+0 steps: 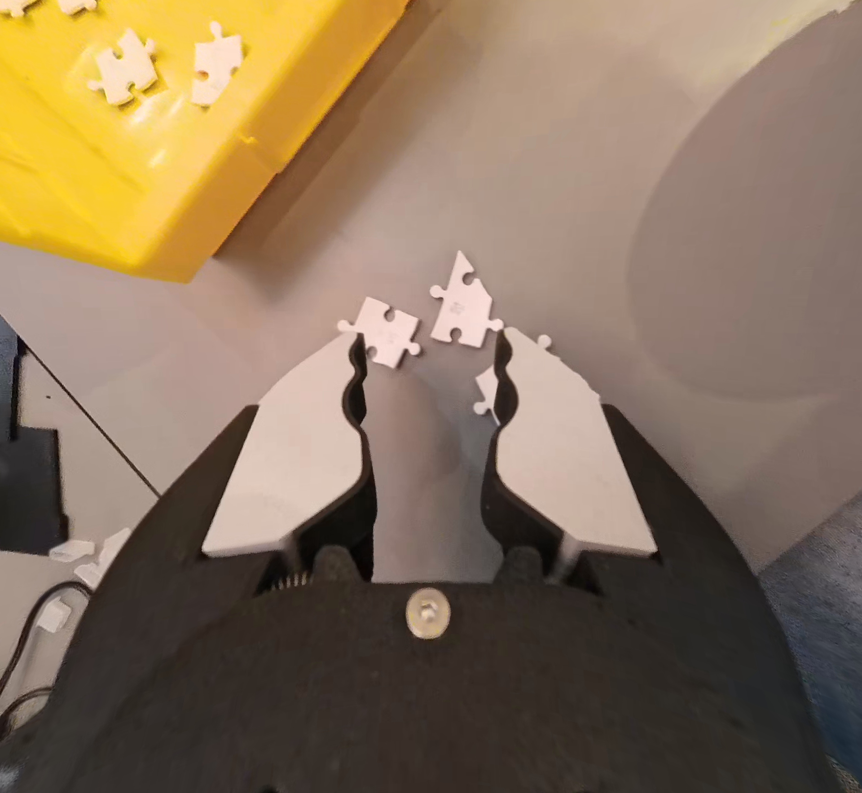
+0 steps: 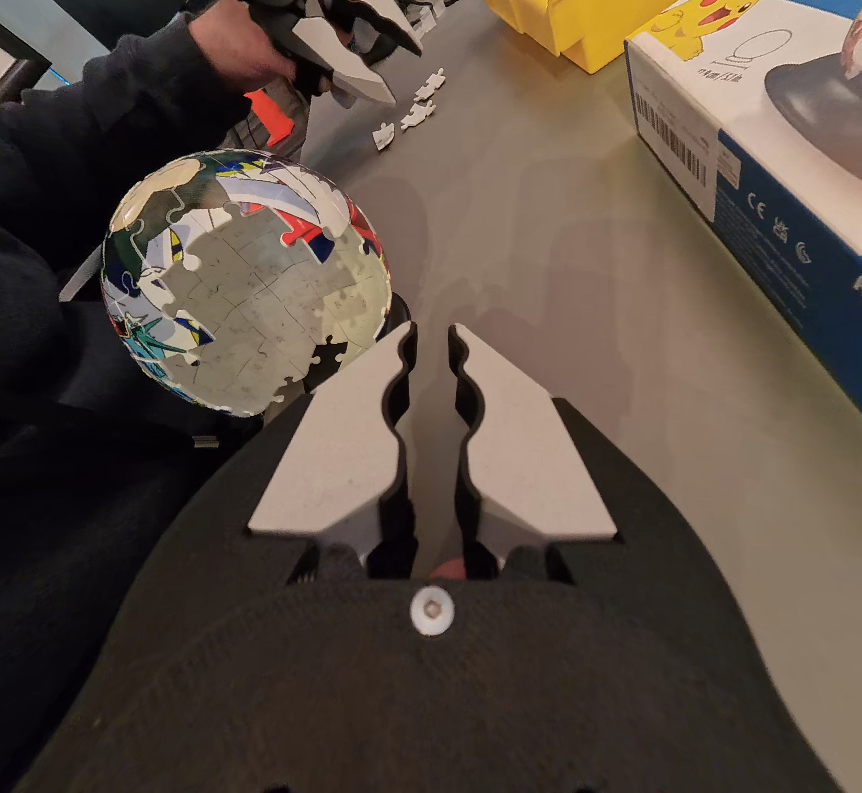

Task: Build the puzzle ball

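Note:
The puzzle ball (image 2: 242,281) is partly built, colourful outside, with a large gap showing its pale inside. It sits just left of my right gripper (image 2: 431,327), whose jaws stand a narrow gap apart with nothing between them. My left gripper (image 1: 429,341) is open and empty, low over loose white puzzle pieces on the grey table: one piece (image 1: 387,332) by the left fingertip, one (image 1: 462,304) ahead, one (image 1: 485,390) half hidden behind the right finger. The right wrist view shows the left gripper (image 2: 405,76) in a hand above those pieces (image 2: 417,113).
A yellow bin (image 1: 261,127) holding several white pieces (image 1: 123,66) stands at the far left; it also shows in the right wrist view (image 2: 559,1). The blue-and-white puzzle box (image 2: 746,155) lies along the table's right side. The table edge and cables (image 1: 28,607) are at lower left. My right fingertips sit around 30 centimeters from my left ones.

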A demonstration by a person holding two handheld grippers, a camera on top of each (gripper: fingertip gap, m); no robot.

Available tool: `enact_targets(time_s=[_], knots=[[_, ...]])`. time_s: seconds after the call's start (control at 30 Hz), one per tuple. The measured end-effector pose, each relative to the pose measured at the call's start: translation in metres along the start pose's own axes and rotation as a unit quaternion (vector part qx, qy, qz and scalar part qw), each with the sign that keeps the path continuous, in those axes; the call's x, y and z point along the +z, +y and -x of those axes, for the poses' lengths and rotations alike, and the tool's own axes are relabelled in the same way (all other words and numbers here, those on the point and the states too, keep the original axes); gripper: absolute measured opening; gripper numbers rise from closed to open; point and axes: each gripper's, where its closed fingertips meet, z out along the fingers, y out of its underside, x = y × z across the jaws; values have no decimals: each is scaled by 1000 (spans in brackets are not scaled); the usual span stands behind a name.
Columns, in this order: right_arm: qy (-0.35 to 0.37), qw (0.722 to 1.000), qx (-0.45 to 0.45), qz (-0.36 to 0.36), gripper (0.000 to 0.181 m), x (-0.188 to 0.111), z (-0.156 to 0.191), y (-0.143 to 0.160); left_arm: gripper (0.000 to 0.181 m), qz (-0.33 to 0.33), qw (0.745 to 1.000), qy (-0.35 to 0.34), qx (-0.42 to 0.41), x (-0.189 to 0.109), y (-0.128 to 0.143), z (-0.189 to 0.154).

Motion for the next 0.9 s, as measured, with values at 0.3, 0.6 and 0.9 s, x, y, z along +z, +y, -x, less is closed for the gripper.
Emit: enact_targets(time_s=[0.3, 0.6, 0.9], knots=[[-4, 1000, 3, -4, 11, -1, 0, -1, 43, 41, 998, 52, -21, 21, 12, 15], [-9, 1000, 4, -12, 11, -3, 1, -3, 34, 40, 997, 62, -13, 22, 10, 14], [-14, 1000, 4, -27, 11, -7, 2, -6, 3, -21, 999, 23, 9, 6, -12, 9]])
